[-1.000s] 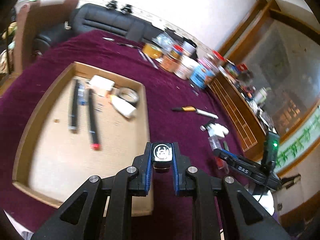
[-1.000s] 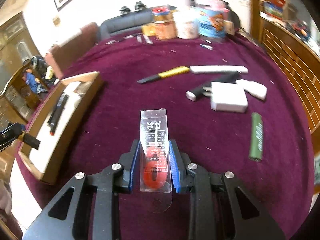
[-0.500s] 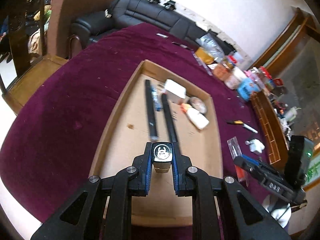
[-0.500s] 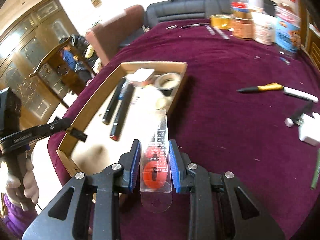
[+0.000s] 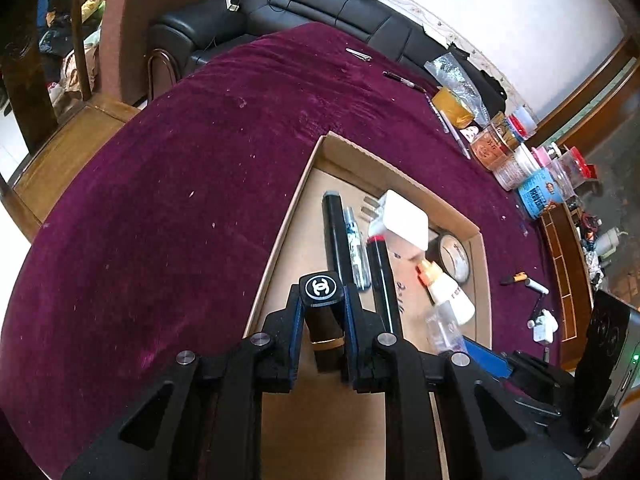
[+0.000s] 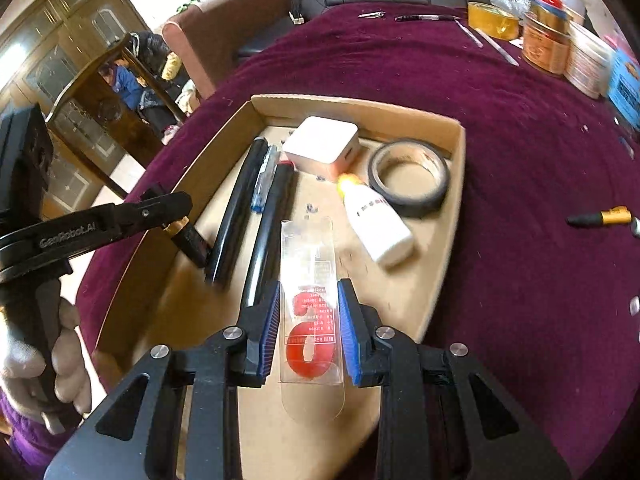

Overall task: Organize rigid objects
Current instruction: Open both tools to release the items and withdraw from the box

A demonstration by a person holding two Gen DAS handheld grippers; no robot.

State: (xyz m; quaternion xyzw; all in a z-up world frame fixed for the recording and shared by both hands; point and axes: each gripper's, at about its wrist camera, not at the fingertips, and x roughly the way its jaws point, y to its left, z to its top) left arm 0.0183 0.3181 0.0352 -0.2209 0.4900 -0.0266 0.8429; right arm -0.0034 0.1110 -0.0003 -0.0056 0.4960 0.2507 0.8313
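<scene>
My left gripper (image 5: 322, 300) is shut on a black lipstick tube (image 5: 322, 312) with a logo cap and a gold band. It hangs over the near left part of the cardboard tray (image 5: 304, 184). The right wrist view shows that left gripper (image 6: 168, 212) with the lipstick tube (image 6: 192, 240) low by the tray's left wall. My right gripper (image 6: 308, 300) is shut on a clear plastic pack (image 6: 310, 320) with red contents, above the tray (image 6: 352, 104) floor. The tray holds two long black markers (image 6: 236, 216), a blue pen (image 6: 262, 184), a white charger (image 6: 320, 148), a tape roll (image 6: 408, 180) and a white glue bottle (image 6: 378, 220).
A purple cloth (image 5: 180, 200) covers the table. A yellow-handled knife (image 6: 600, 218) lies right of the tray. Jars and tubs (image 5: 516, 160) crowd the far right. A black sofa (image 5: 320, 8) and a chair stand behind. A gloved hand (image 6: 40, 344) holds the left tool.
Both grippers have swung left from above the purple cloth to above the tray and come lower. Each keeps its grip: lipstick in the left, clear pack in the right.
</scene>
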